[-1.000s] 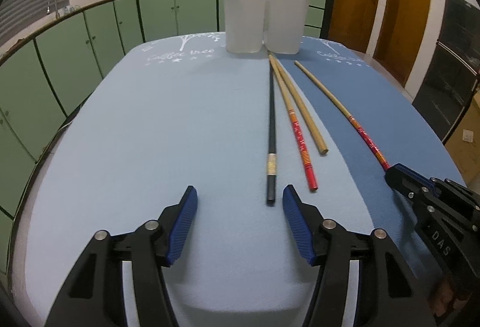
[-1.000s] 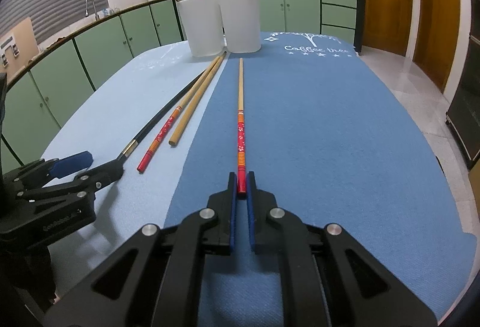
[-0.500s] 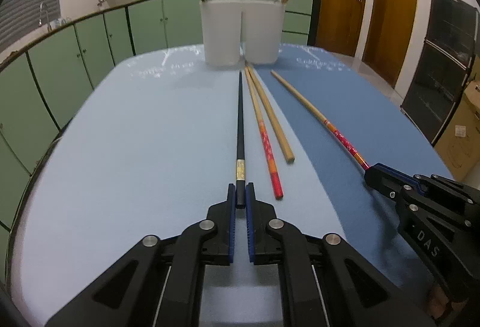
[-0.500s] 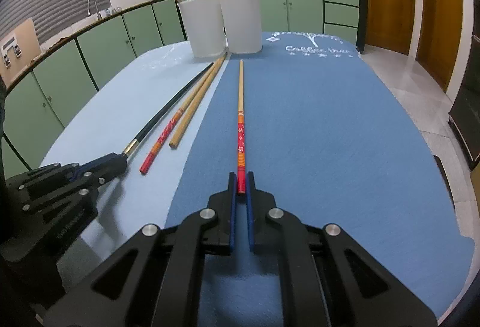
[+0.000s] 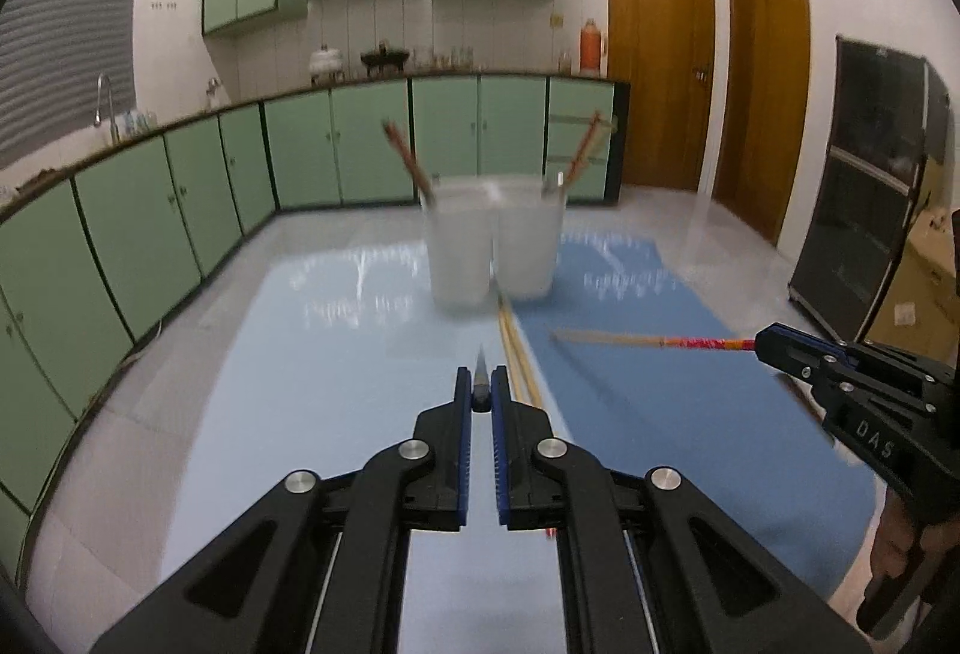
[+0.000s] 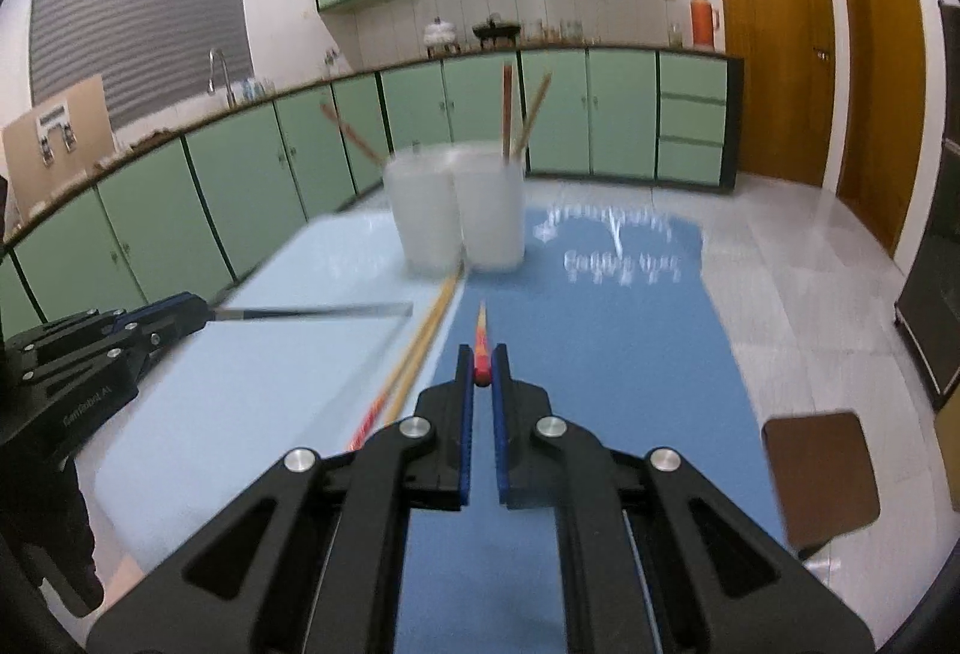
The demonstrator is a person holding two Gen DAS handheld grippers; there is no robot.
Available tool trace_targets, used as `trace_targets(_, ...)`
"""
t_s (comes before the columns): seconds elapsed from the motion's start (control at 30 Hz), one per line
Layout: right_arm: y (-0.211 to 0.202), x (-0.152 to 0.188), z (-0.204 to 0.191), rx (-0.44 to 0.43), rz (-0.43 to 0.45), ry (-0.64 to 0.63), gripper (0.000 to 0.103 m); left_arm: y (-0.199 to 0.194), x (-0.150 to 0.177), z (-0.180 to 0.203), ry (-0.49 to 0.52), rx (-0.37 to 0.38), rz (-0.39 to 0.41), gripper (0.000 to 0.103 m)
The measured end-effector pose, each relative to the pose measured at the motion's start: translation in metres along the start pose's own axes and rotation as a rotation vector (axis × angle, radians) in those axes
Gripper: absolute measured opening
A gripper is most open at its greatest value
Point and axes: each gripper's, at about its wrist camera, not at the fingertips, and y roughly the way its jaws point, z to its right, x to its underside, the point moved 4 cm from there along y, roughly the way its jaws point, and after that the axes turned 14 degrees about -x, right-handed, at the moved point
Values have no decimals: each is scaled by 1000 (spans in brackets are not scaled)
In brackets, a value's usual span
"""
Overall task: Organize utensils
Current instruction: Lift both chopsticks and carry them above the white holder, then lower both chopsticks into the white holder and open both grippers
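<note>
A: What has each gripper got?

B: The left gripper [image 5: 482,395] is clamped on the butt end of the black chopstick [image 6: 312,313], which points toward the frame centre. The right gripper [image 6: 482,375] is pinched shut on the red-patterned chopstick [image 5: 648,339], gripped at its painted end.

A: How will they handle?

B: I'd judge them light, stiff and smooth. Held at the very end, a long stick can swing or pivot between the pads, so the tip needs careful aiming.

A: The count?

B: Two white cups [image 6: 456,210] stand touching at mid-frame on the blue tablecloth [image 6: 630,354]. Two more chopsticks [image 6: 420,348] lie side by side on the cloth below them. The left cup shows one stick, the right cup two.
</note>
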Motion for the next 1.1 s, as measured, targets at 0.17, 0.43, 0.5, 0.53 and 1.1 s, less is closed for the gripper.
trace_targets(0.17, -12, -40, -1, -43, 41, 2, 5, -7, -35, -9, -30, 26, 48, 6)
trace_targets(0.43, -19, -99, -7, -115, 45, -22, 5, -11, -71, -15, -57, 77, 88, 6)
trace_targets(0.5, -17, -111, -7, -141, 39, -16, 5, -12, -76, -16, -57, 85, 95, 6)
trace_targets(0.53, -17, -116, -7, -151, 37, -13, 5, -13, -78, -16, -57, 90, 100, 6)
trace_targets(1.1, 0, -230, -10, -161, 155, -104, 5, -6, -171, -19, -62, 107, 258, 6)
